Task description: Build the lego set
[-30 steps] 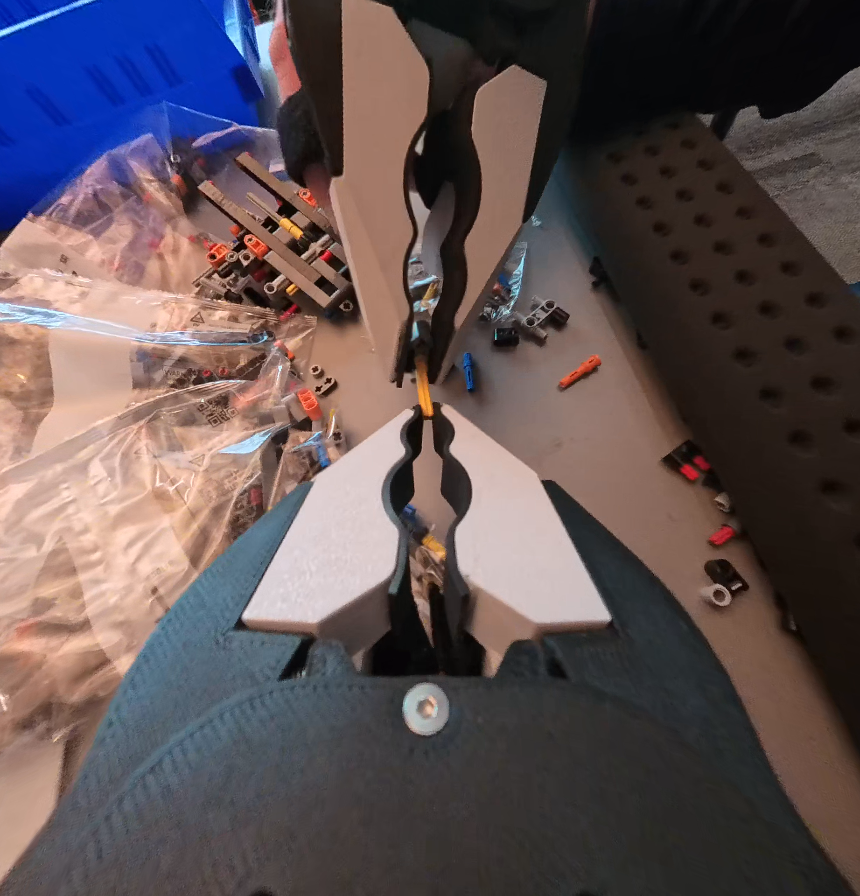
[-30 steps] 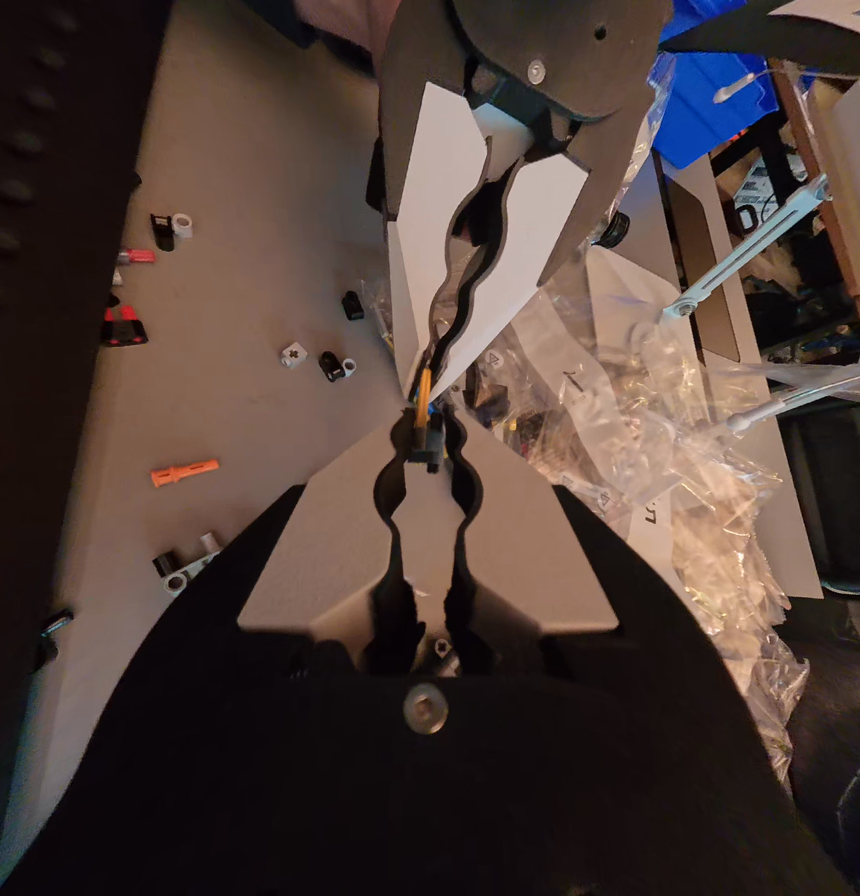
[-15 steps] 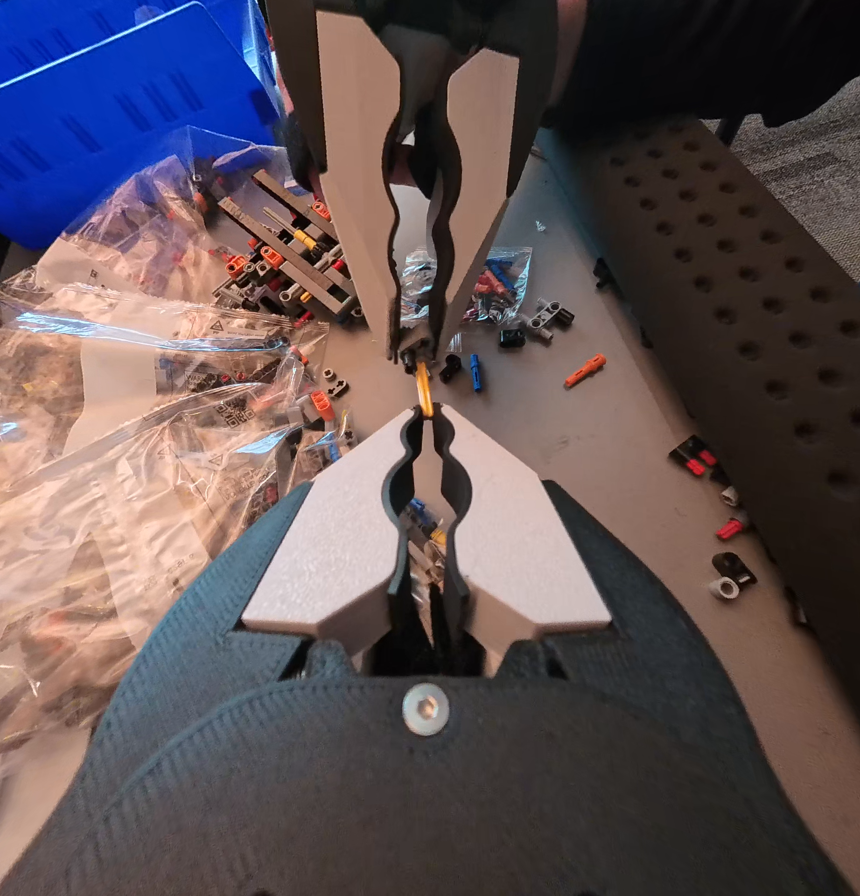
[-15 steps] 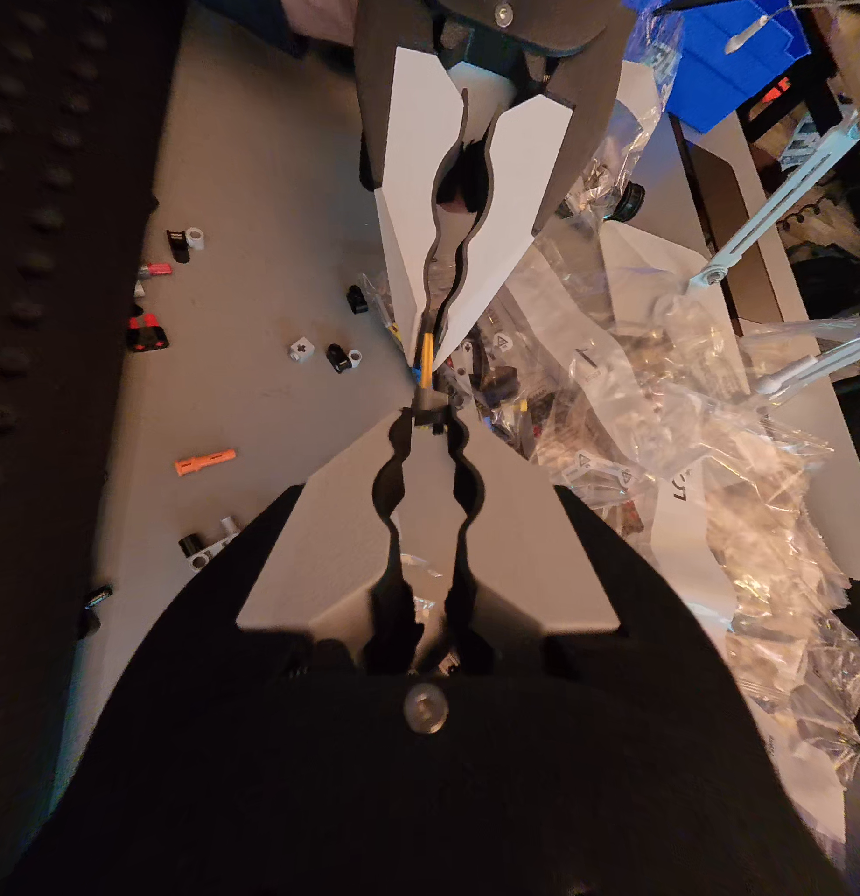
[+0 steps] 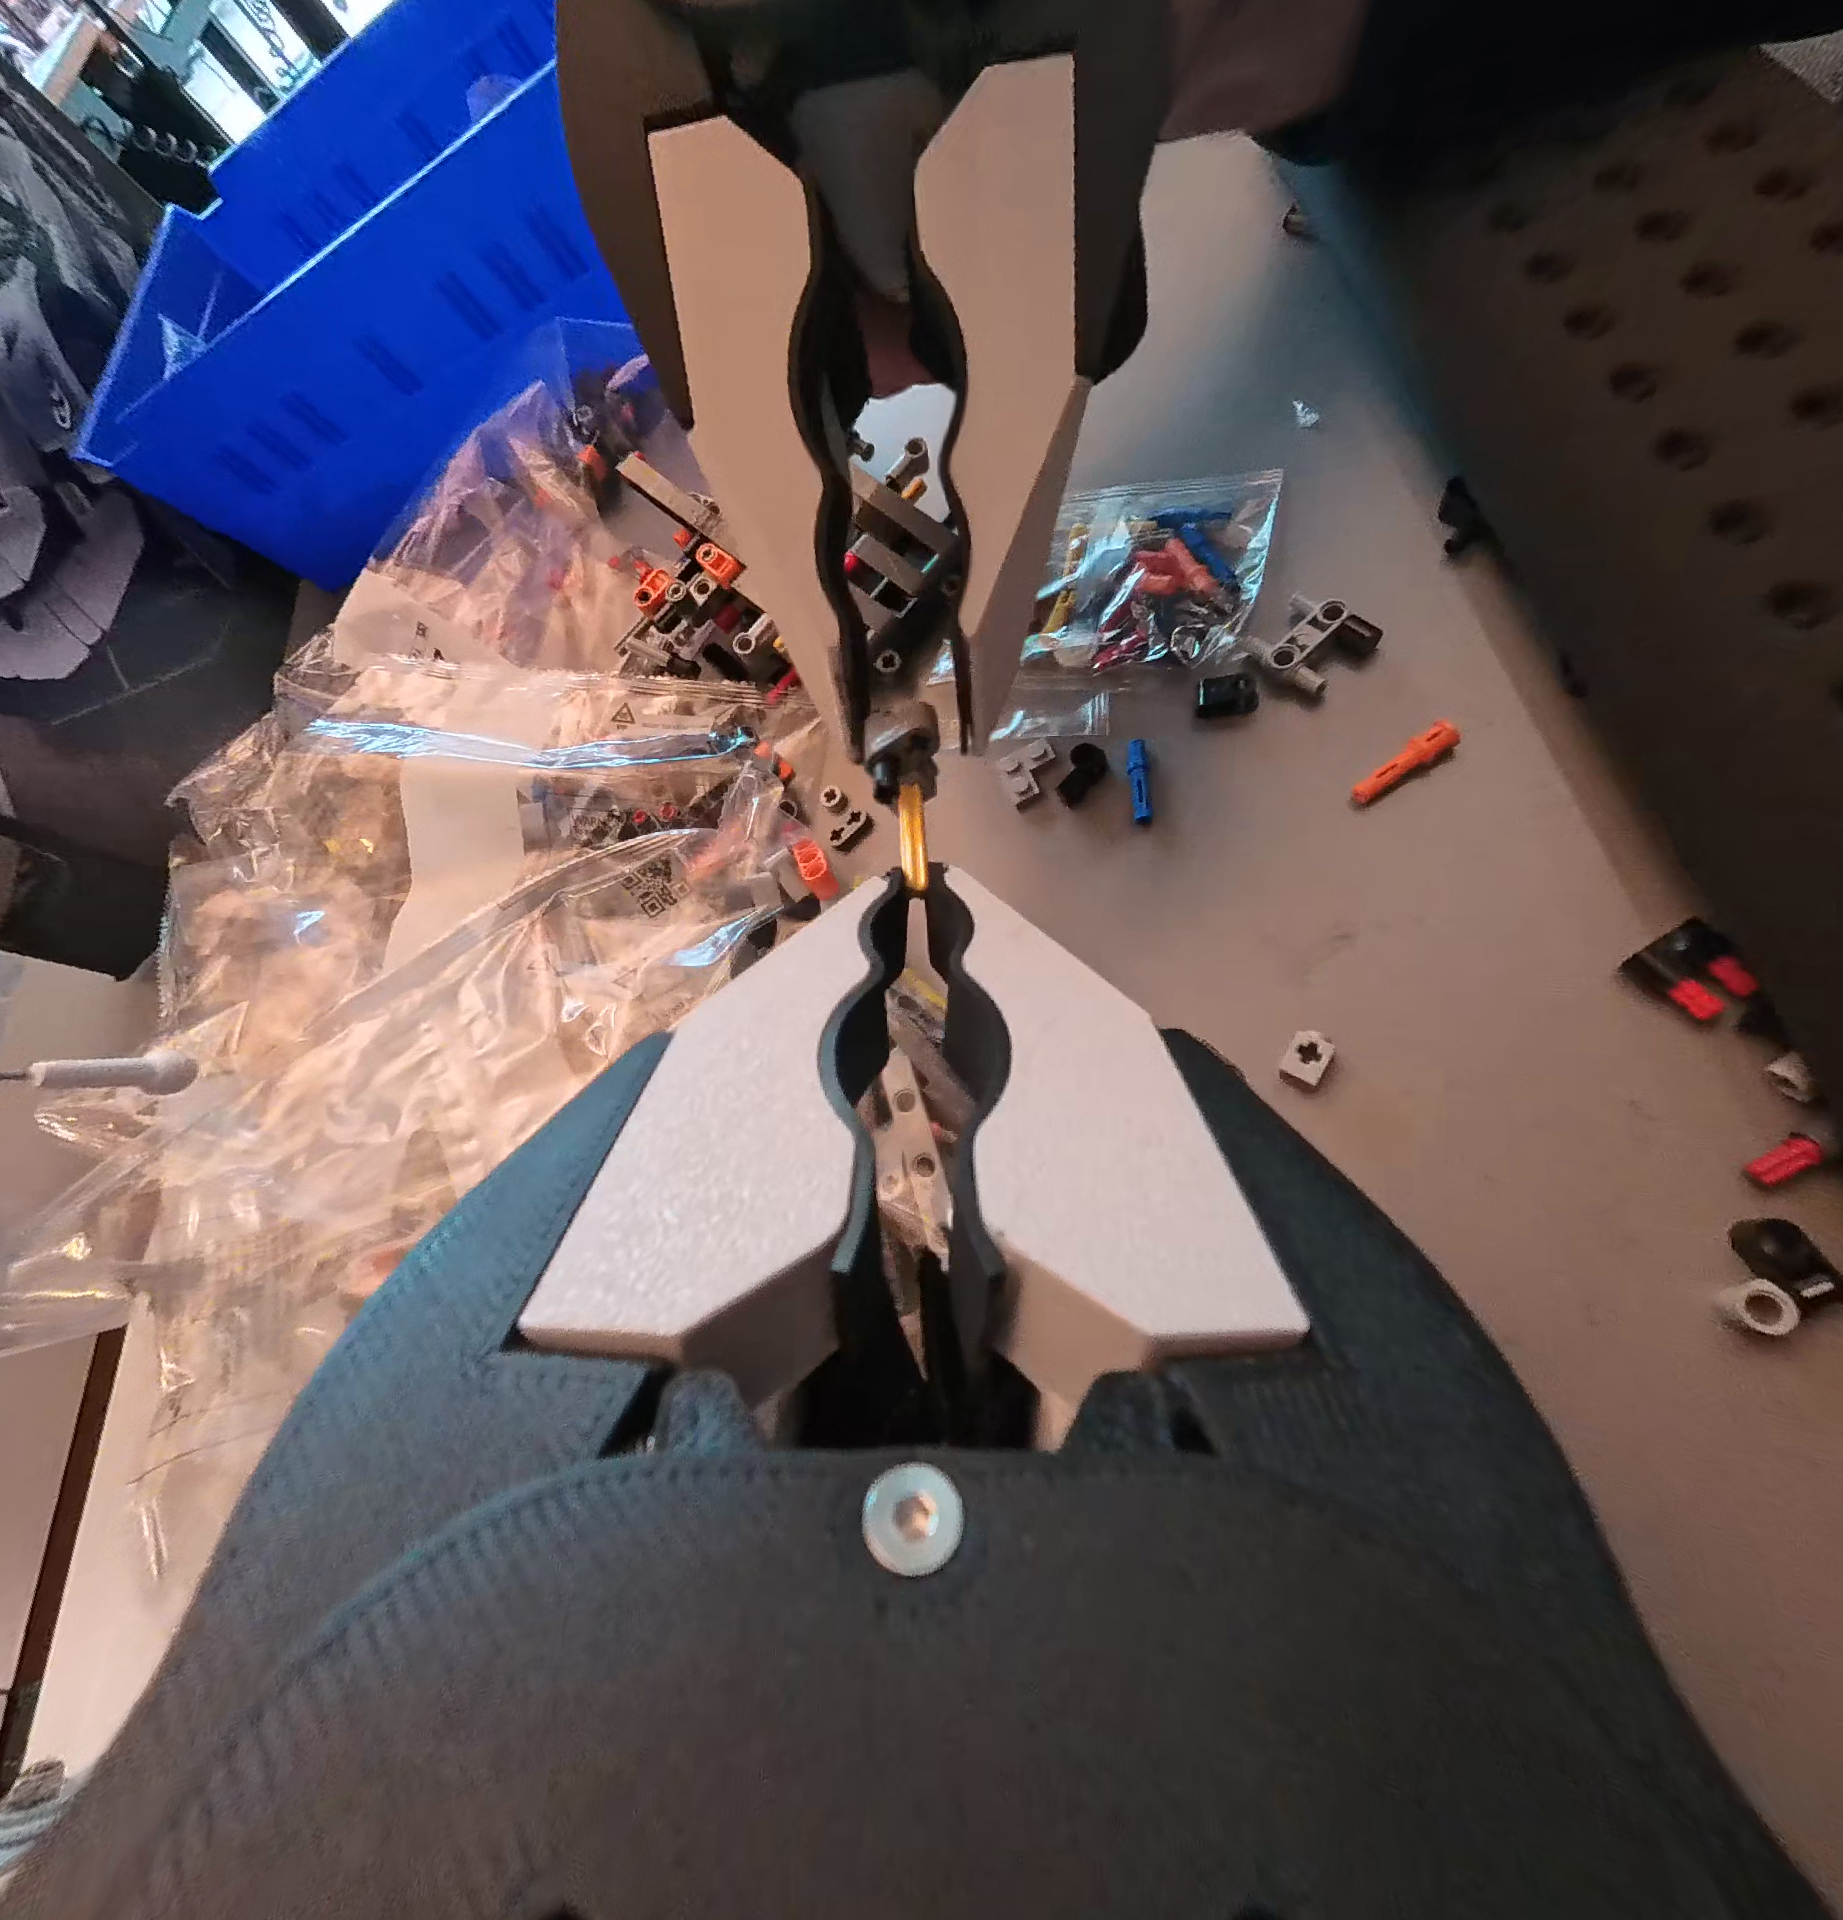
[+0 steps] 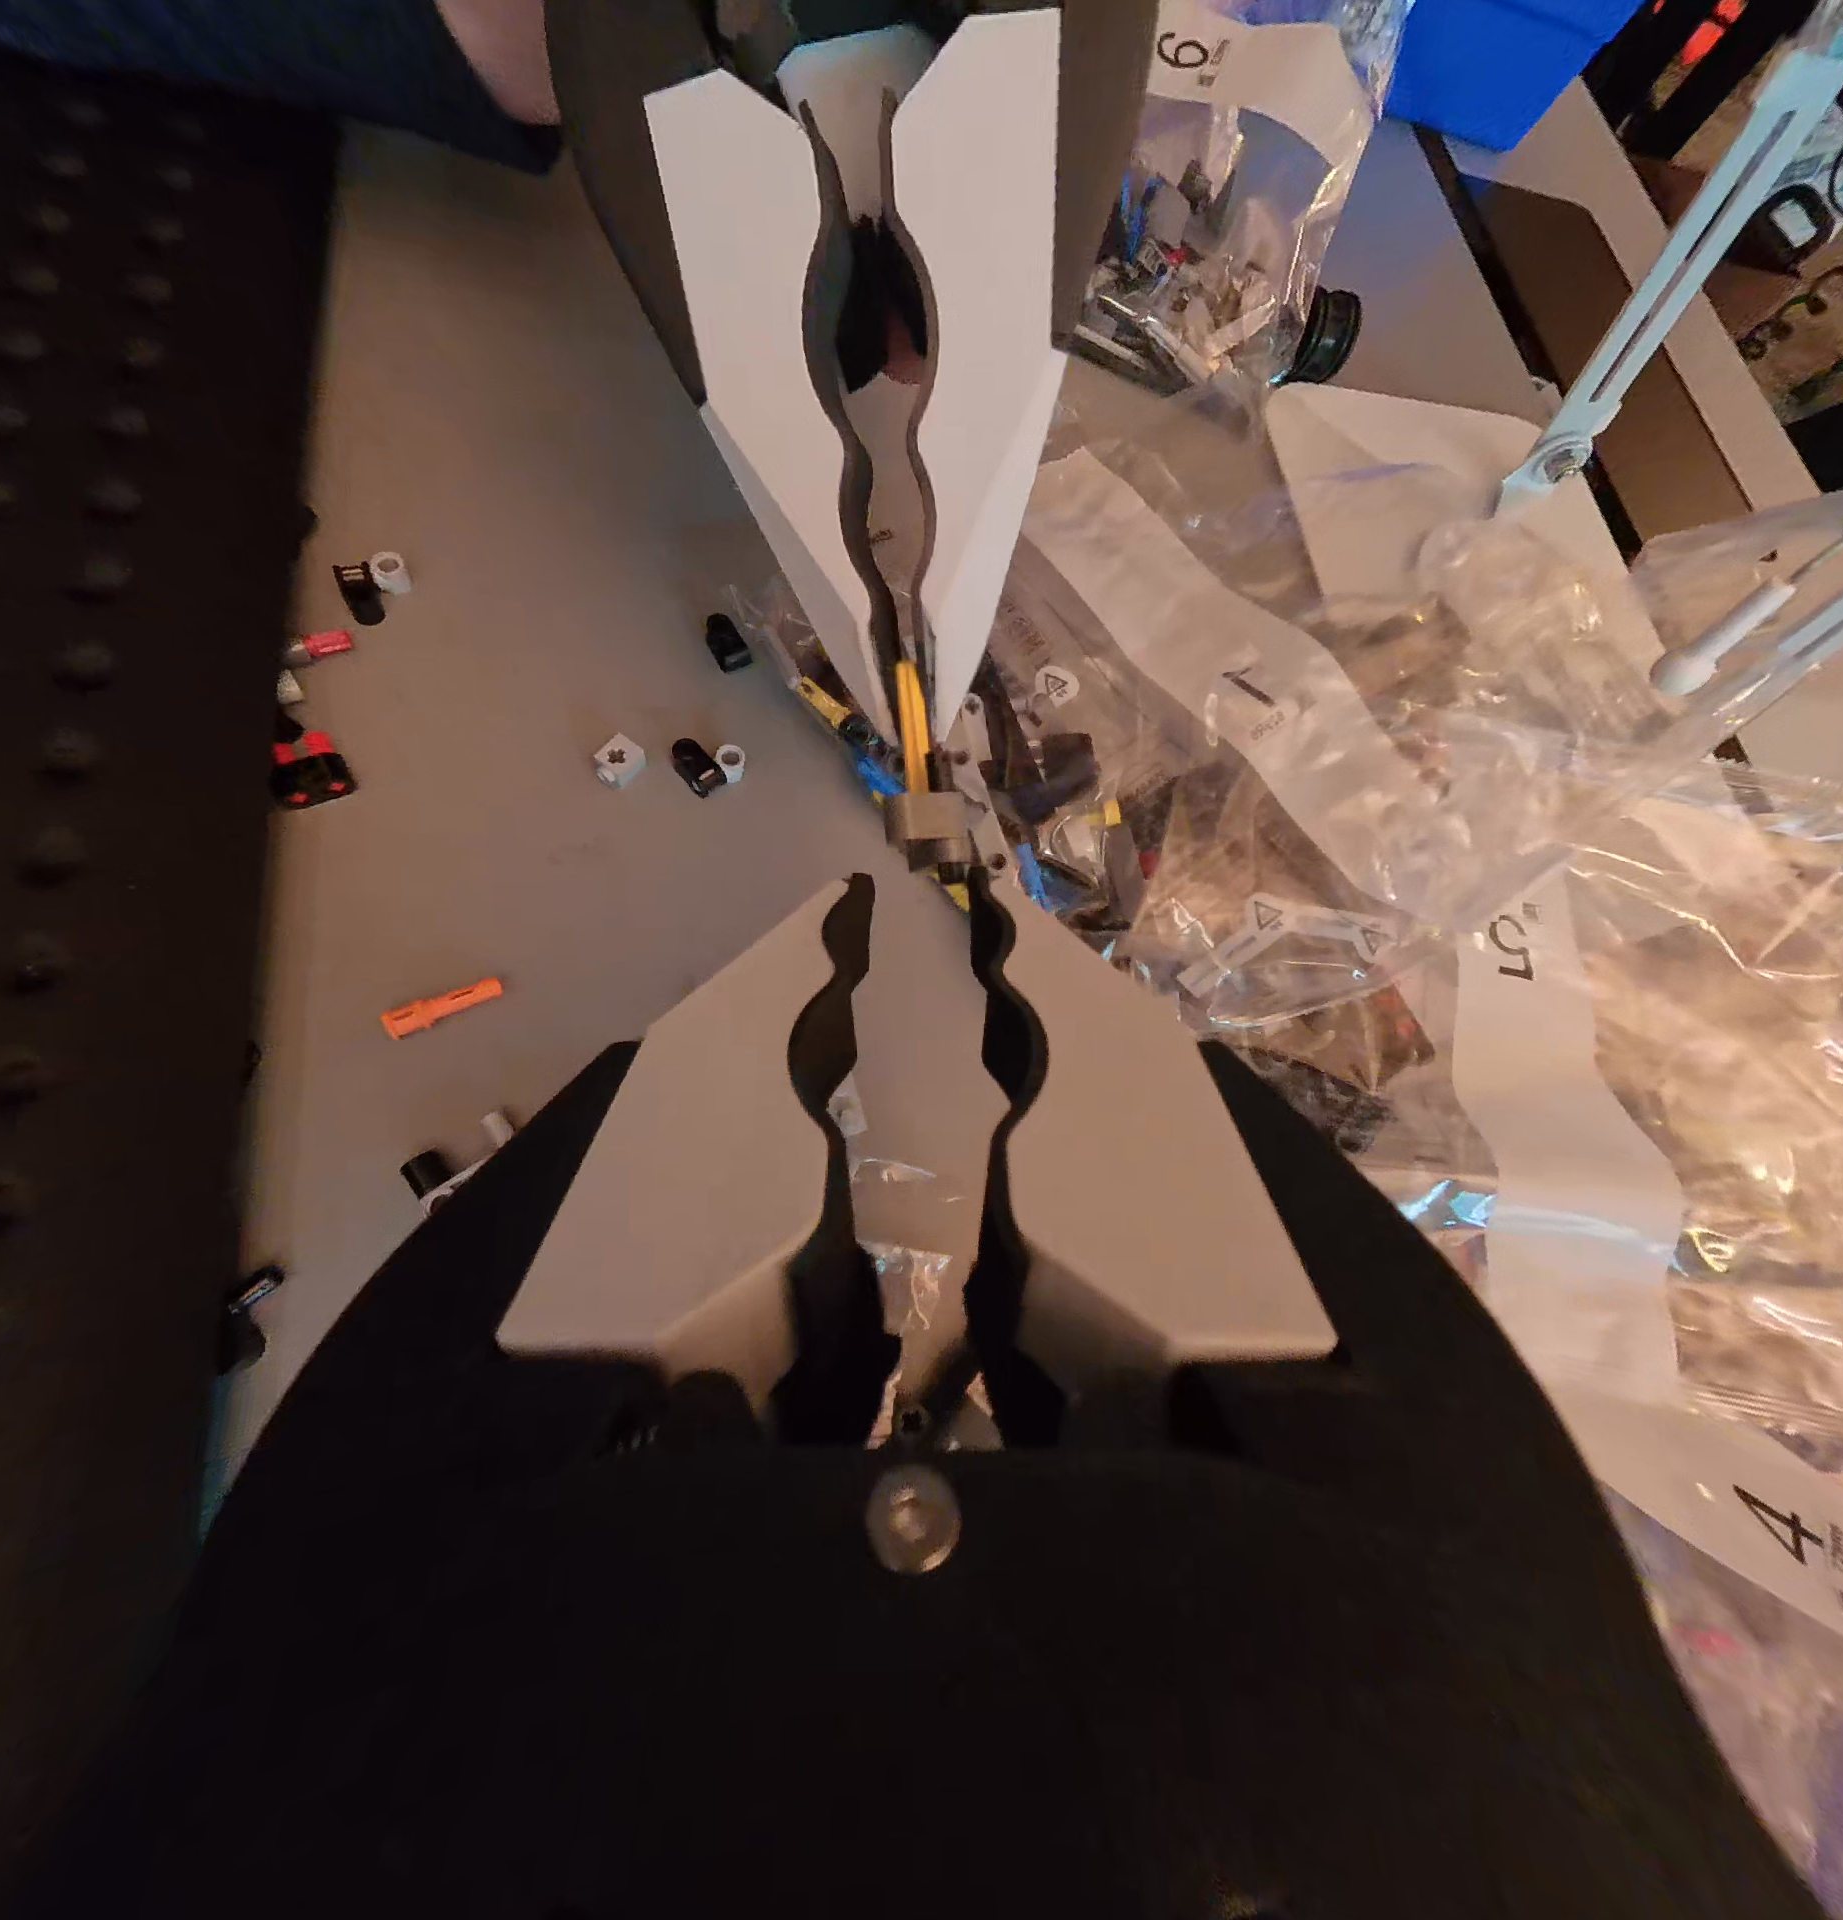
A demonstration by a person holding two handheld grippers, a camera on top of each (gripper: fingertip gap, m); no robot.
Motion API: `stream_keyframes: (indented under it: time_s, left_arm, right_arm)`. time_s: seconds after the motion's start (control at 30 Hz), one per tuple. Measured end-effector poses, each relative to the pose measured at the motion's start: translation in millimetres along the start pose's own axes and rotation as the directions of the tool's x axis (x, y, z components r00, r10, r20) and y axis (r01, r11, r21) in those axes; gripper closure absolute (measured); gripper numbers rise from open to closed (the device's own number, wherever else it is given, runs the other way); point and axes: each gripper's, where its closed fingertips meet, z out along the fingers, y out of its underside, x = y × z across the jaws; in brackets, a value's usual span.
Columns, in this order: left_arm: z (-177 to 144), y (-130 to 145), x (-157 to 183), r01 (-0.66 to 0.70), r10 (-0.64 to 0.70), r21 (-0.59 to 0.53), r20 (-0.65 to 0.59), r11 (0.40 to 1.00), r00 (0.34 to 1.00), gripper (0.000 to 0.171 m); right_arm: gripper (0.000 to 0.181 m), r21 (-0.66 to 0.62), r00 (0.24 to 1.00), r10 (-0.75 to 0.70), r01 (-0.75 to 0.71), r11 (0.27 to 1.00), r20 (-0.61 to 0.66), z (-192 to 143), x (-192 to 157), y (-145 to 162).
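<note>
Where clear bags (image 5: 397, 935) crowd it, the grey table (image 5: 1416, 935) holds loose pieces.

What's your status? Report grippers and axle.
Left gripper shut on yellow axle. Right gripper open, tips at grey connector on axle's end. Parts bags below, nothing blocking.

Two blue plastic bins (image 5: 377, 343) are sitting at the upper left of the left wrist frame. A dark perforated panel (image 5: 1675, 436) is running down its right side, and white metal struts (image 6: 1665, 312) are crossing the upper right of the right wrist frame
</note>
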Motion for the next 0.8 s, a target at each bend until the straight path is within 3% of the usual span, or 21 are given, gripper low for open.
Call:
stream_keyframes:
  time_s: [0.4,0.8]
  left_arm:
    - [4.7,-0.8,-21.6,-0.028,0.033,-0.035,0.159,0.999,0.987,0.17]
    - [15.0,-8.4,-31.8,-0.106,0.129,-0.095,0.288,0.99,0.949,0.17]
  right_arm:
    - [0.153,0.012,0.977,0.208,-0.208,0.978,-0.04,2.3,17.8,-1.2]
    - [0.16,0.037,0.923,0.375,-0.374,0.927,-0.087,2.9,34.2,5.2]
